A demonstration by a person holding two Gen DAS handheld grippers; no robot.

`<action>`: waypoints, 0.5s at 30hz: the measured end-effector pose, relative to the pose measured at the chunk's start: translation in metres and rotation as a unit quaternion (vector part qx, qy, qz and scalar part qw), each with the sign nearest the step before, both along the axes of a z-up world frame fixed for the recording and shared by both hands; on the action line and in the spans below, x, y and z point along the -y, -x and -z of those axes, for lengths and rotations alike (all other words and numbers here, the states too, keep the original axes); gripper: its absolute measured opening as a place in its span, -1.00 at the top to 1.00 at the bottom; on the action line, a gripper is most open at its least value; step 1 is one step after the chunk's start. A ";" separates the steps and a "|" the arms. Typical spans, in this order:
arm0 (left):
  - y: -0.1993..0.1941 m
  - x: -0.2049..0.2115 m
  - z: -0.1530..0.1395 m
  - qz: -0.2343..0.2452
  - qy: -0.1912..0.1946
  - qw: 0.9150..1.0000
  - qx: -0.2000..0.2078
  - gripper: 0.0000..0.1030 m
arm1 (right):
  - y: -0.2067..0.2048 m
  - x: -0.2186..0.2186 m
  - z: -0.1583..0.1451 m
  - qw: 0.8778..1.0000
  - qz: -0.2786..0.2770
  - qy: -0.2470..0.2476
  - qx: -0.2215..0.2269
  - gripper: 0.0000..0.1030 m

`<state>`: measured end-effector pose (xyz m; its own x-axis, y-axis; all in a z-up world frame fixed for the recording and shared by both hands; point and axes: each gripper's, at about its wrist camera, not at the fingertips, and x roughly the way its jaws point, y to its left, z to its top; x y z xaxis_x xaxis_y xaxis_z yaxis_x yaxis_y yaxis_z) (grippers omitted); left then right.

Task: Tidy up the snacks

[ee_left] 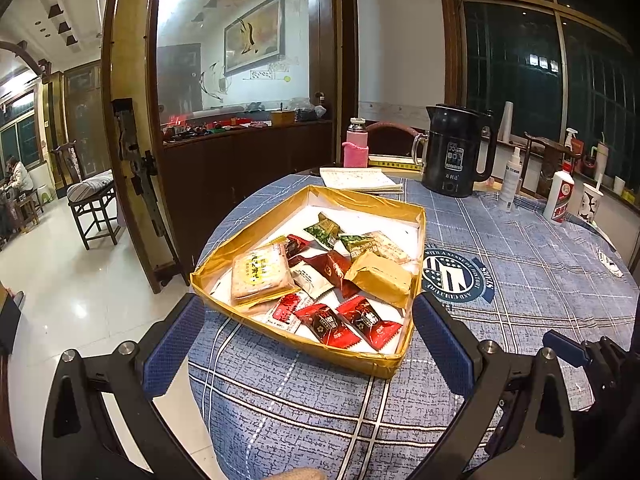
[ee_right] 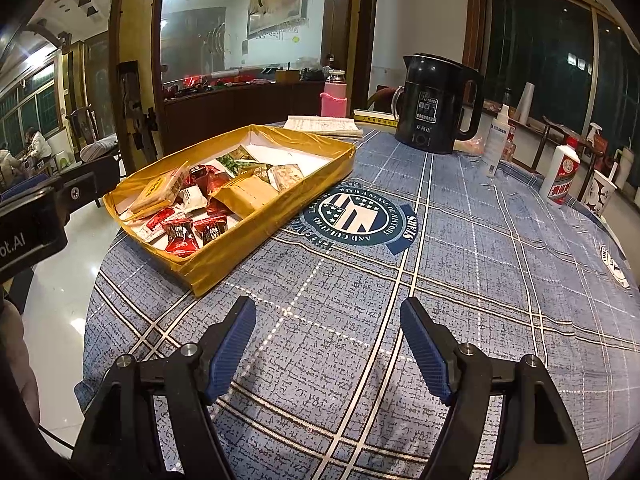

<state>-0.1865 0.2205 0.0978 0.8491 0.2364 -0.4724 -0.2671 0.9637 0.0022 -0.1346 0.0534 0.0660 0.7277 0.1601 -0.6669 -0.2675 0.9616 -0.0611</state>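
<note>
Mostly crinkly wrappers [ee_left: 320, 280], gold-taped tray [ee_left: 304, 354].

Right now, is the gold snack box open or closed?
Open. The gold box has no lid on it, and its white floor and the wrapped snacks lying inside show from above in both wrist views.

One gold tray [ee_left: 394, 364]; inside: two bright red candies [ee_left: 326, 324], two green packets [ee_left: 325, 228], two dark red packets [ee_left: 334, 268], one cracker pack [ee_left: 260, 272], one gold pouch [ee_left: 380, 278], one white sachet [ee_left: 310, 280]; exact total unclear, some overlapped; on desk [ee_right: 460, 272]: one black kettle [ee_right: 436, 104], one pink bottle [ee_right: 334, 98], one white liquor bottle [ee_right: 562, 174], one spray bottle [ee_right: 496, 142], one paper cup [ee_right: 600, 196]; two tools, left [ee_left: 308, 344], right [ee_right: 328, 344].
</note>
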 end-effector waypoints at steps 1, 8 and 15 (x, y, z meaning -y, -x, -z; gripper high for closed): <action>0.000 0.000 0.000 0.000 0.000 1.000 0.000 -1.00 | 0.000 0.000 0.000 1.000 0.000 0.000 0.000 -0.48; -0.001 0.000 0.003 0.002 0.003 1.000 -0.004 -1.00 | 0.000 -0.001 0.003 1.000 -0.002 0.001 -0.003 -0.49; -0.002 -0.001 0.005 0.003 0.005 1.000 -0.008 -1.00 | 0.001 -0.001 0.004 1.000 -0.004 0.001 -0.006 -0.49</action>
